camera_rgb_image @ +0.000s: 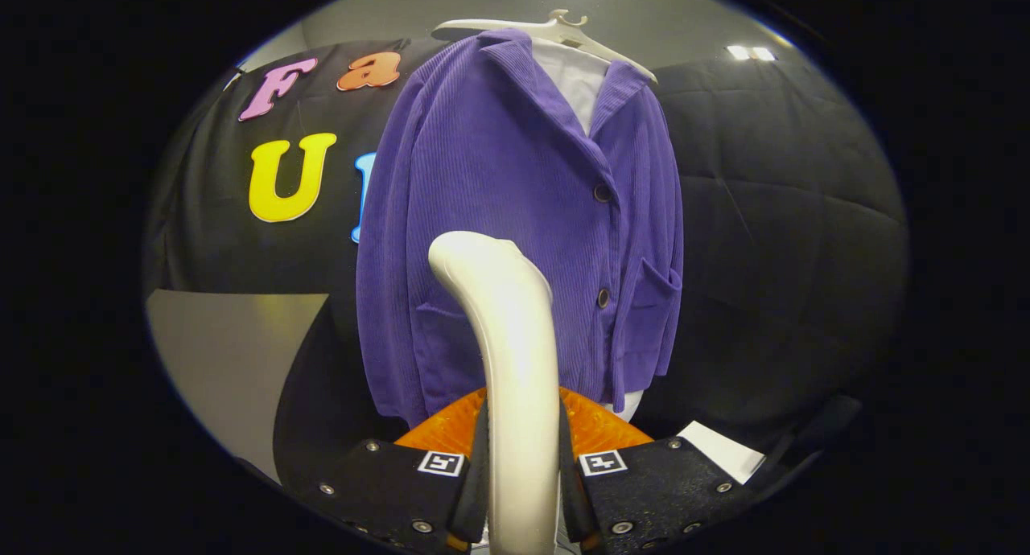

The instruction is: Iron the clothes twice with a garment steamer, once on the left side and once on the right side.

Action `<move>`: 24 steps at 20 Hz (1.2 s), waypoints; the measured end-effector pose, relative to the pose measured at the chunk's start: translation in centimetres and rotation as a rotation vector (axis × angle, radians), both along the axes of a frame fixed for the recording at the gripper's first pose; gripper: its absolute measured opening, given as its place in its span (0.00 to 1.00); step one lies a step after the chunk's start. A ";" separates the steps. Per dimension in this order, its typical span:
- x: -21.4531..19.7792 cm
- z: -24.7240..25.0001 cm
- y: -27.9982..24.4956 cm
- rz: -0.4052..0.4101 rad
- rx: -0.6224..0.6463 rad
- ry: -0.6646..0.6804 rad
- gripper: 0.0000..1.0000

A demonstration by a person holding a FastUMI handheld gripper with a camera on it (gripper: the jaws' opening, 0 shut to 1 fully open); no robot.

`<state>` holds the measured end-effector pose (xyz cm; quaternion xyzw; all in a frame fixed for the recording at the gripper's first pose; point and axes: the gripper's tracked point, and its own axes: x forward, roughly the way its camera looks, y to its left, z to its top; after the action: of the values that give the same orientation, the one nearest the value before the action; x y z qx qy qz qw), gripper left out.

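Note:
A purple corduroy jacket [515,217] hangs on a white hanger [555,30] over a white shirt [575,76], straight ahead beyond the fingers. The white garment steamer [507,330] rises between my fingers, its curved head just in front of the jacket's lower left panel, near the left pocket. My gripper [523,483] is shut on the steamer's handle, both fingers pressing its sides. I cannot tell whether the head touches the cloth.
The black booth wall [788,241] surrounds the jacket. A grey floor or panel [225,354] shows at the lower left. A white sheet [728,450] lies beside the right finger.

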<state>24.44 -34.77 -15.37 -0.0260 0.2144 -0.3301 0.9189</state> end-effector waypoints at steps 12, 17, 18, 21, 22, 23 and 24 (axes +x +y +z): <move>-7.2 -10.3 0.7 -0.024 0.101 0.146 0.38; -10.0 -7.5 1.0 -0.055 0.074 0.101 0.38; -10.4 -6.1 0.9 -0.064 0.064 0.077 0.38; -10.7 -1.6 0.4 -0.090 0.039 0.001 0.38; -10.7 0.0 0.4 -0.099 0.028 -0.024 0.38; -10.6 1.7 0.1 -0.108 0.013 -0.050 0.38; -10.6 3.5 -0.5 -0.117 -0.006 -0.078 0.37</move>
<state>13.88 -35.28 -11.87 -0.0034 0.1787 -0.3846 0.9056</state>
